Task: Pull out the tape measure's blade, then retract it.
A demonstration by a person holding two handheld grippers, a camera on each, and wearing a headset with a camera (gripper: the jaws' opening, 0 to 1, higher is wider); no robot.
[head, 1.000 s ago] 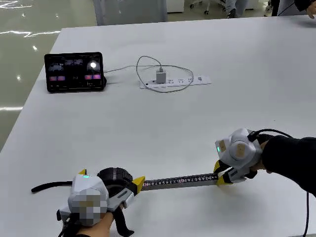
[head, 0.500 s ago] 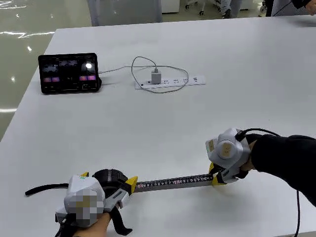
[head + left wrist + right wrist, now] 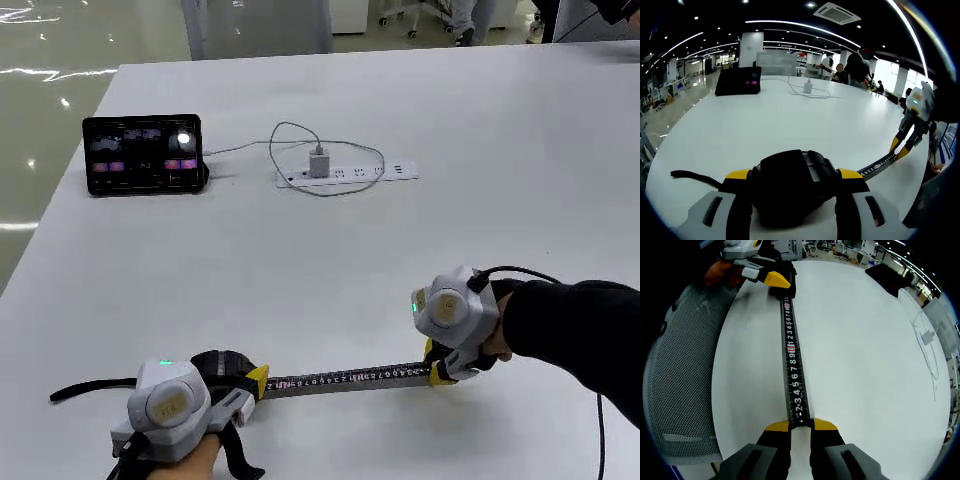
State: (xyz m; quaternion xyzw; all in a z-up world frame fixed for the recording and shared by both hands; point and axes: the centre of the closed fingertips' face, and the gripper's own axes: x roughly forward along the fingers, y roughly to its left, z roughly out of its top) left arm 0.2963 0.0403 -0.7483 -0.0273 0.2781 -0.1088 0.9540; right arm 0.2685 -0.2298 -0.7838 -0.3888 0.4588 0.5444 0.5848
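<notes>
- The tape measure [image 3: 226, 364] is black and round. It sits on the white desk [image 3: 400, 230], close to the edge nearest the person.
- The left claw [image 3: 794, 175] holds the tape measure. One yellow-tipped jaw is on each side of it, and both jaws press against it.
- The blade [image 3: 345, 379] is pulled out of the tape measure. It lies flat on the desk and runs in a straight line to the right of the tape measure.
- The blade is dark, with white numbers and a bit of red on it.
- The right claw [image 3: 800, 426] is at the end of the blade far from the tape measure. Its jaws are almost closed and pinch the tip of the blade between them.
- A black sleeve [image 3: 570, 330] shows behind the right claw.
- A black strap [image 3: 88, 387] lies on the desk just left of the tape measure.
- A tablet [image 3: 143, 153] with a lit screen stands far behind the tape measure, a little to the left.
- A white power strip [image 3: 365, 172] lies far behind the tape measure, a little to the right.
- A white charger [image 3: 319, 162] is plugged into the power strip, and a thin cable [image 3: 300, 135] loops around it.
</notes>
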